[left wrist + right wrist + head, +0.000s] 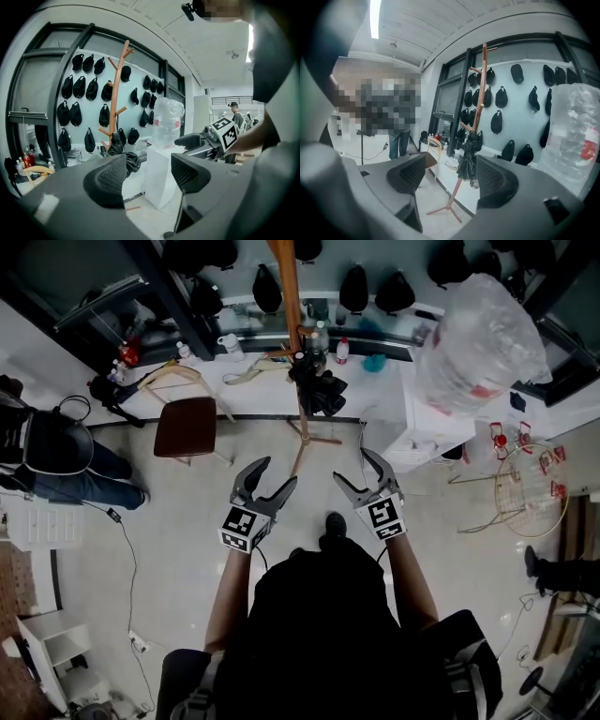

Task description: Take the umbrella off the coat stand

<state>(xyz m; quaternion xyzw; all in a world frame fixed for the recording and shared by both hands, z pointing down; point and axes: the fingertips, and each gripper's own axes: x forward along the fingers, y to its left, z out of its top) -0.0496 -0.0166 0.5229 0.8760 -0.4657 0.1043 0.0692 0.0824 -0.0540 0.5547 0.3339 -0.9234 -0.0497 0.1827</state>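
A wooden coat stand (287, 306) rises from a tripod foot ahead of me, in front of a low white ledge. A black folded umbrella (319, 390) hangs from it about halfway down. Both grippers are held out short of the stand, well apart from the umbrella. My left gripper (277, 472) is open and holds nothing; so is my right gripper (353, 467). In the right gripper view the umbrella (468, 159) and stand (478, 93) show between the spread jaws. In the left gripper view the umbrella (129, 157) is partly hidden behind one jaw, beside the stand (120, 84).
A brown chair (185, 426) stands left of the stand. A white cabinet (422, 442) with a big clear plastic bag (478, 338) on it is to the right. A person (56, 460) sits at far left, a wire basket (530, 493) at right. Black caps (501, 96) hang on the wall.
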